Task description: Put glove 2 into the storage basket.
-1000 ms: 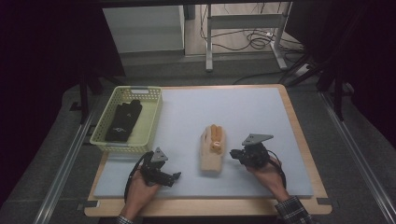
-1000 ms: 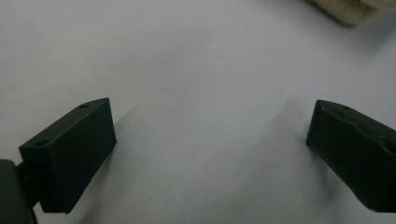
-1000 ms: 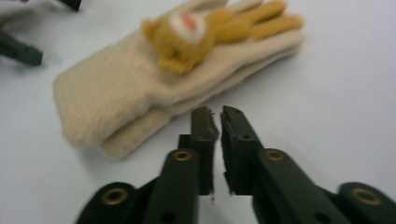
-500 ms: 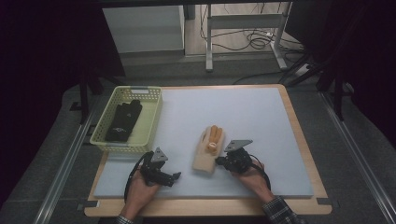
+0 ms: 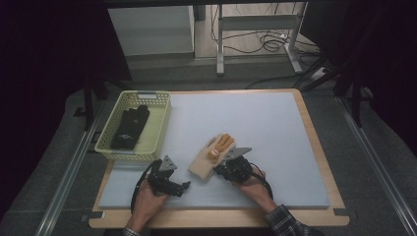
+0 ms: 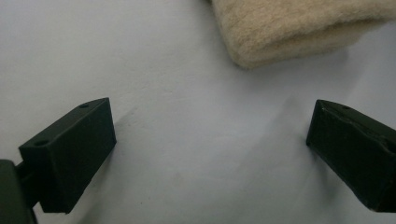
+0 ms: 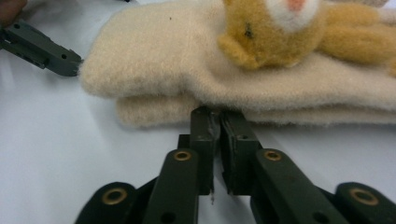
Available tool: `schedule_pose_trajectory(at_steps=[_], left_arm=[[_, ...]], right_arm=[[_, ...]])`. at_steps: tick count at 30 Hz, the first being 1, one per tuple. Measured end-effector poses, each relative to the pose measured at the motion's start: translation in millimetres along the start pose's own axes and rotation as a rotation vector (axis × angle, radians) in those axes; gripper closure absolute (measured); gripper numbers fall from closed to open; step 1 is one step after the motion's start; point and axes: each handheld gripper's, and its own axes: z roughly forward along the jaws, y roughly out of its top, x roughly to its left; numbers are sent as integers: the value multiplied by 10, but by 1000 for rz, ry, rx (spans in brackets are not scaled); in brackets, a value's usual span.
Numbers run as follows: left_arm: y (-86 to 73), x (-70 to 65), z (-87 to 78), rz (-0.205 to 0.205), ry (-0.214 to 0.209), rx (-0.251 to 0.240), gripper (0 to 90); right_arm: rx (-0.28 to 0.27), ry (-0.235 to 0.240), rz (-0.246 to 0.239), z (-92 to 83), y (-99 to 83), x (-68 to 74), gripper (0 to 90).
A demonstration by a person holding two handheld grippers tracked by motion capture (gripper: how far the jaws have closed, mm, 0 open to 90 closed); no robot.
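Note:
A cream woolly mitten (image 5: pixel 204 164) with an orange bear figure (image 5: pixel 221 145) on it lies on the pale blue mat (image 5: pixel 255 123). In the right gripper view the mitten (image 7: pixel 154 60) shows as two stacked layers. My right gripper (image 7: pixel 218 114) has its tips against the seam between the layers. Its jaws have just been opening and stand a sliver apart, with nothing visible between them. From above, the right gripper (image 5: pixel 220 170) is at the mitten's near right edge. My left gripper (image 6: pixel 210 149) stands wide open over bare mat, short of the mitten's corner (image 6: pixel 289 32). In the high view the left gripper (image 5: pixel 179 186) is just left of the mitten.
A yellow plastic basket (image 5: pixel 147 96) sits at the mat's left edge with black gloves (image 5: pixel 130 128) inside. The mat lies on a wooden-rimmed table (image 5: pixel 314 142). One jaw of the left gripper (image 7: pixel 42 49) shows beyond the mitten in the right gripper view.
My right hand has moved left across the mat up to the mitten, and the mitten has shifted left and turned slightly. The left hand has stayed put.

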Motion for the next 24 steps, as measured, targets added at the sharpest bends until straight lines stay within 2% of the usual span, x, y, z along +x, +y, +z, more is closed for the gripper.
schedule_pose_trajectory(at_steps=[10,24], left_arm=[[2,4,1,-1,-3,4,16],[1,8,0,-6,-5,0,19]], right_arm=[[-13,-25,23,-140,-17,-57,685],[-30,-73,25,-333,-36,-108,554]])
